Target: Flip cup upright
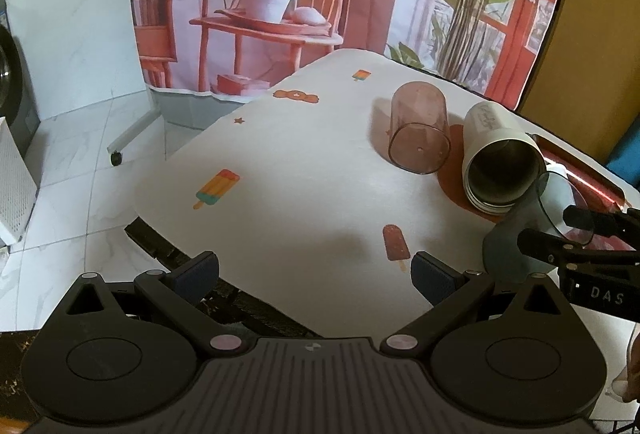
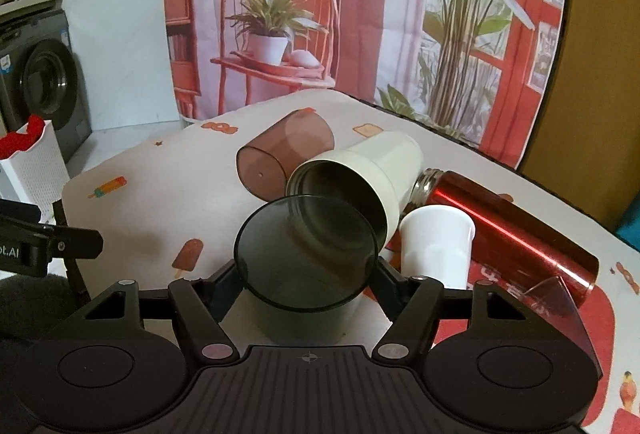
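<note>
From the left wrist camera, the left gripper (image 1: 316, 270) hangs over the near edge of the table (image 1: 304, 170) with its fingers spread wide and nothing between them. A brown see-through cup (image 1: 418, 128) lies on its side toward the far right of the table, and a cream tumbler (image 1: 498, 154) lies tipped just beside it, mouth toward the camera. At the right edge of this view the right gripper (image 1: 560, 234) reaches in around a dark smoky cup (image 1: 516, 246).

From the right wrist camera, the right gripper (image 2: 306, 274) has its two fingers closed against the sides of the dark smoky cup (image 2: 306, 262), whose round mouth tilts up toward the camera; whether its base touches the table (image 2: 132, 210) is hidden. Behind it lie the cream tumbler (image 2: 368, 178) and the brown cup (image 2: 284, 156), and to the right a small white cup (image 2: 436, 246) stands rim-down beside a red flask (image 2: 508, 230) lying flat.

By my reading the dark cup is gripped and partly turned, not yet set upright and let go. The other cups look untouched.
</note>
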